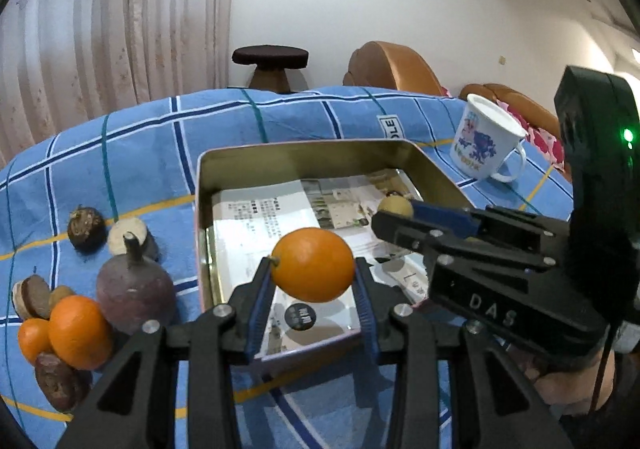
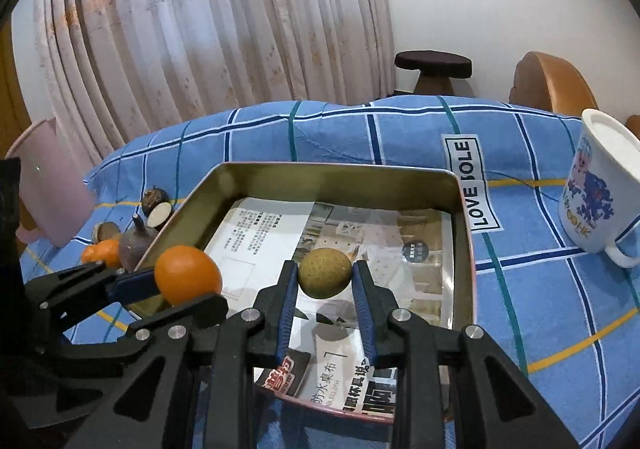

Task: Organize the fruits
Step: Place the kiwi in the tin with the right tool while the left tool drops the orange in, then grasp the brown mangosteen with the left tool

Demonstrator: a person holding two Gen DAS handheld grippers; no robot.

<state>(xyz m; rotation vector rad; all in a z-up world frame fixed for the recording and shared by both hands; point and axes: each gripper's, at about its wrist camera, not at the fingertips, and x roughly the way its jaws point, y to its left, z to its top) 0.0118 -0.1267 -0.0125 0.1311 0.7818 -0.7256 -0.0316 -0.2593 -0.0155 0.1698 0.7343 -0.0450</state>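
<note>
My left gripper is shut on an orange and holds it above the near left part of a metal tin lined with printed paper. My right gripper is shut on a small tan-green round fruit above the tin's middle. The right gripper also shows in the left wrist view, over the tin's right side. The left gripper with its orange shows at left in the right wrist view. Loose fruits lie left of the tin: two oranges, a purple fruit, brown ones.
A white printed mug stands right of the tin on the blue checked cloth. A pink jug stands at far left. A dark stool and orange chairs are behind the table, before curtain and wall.
</note>
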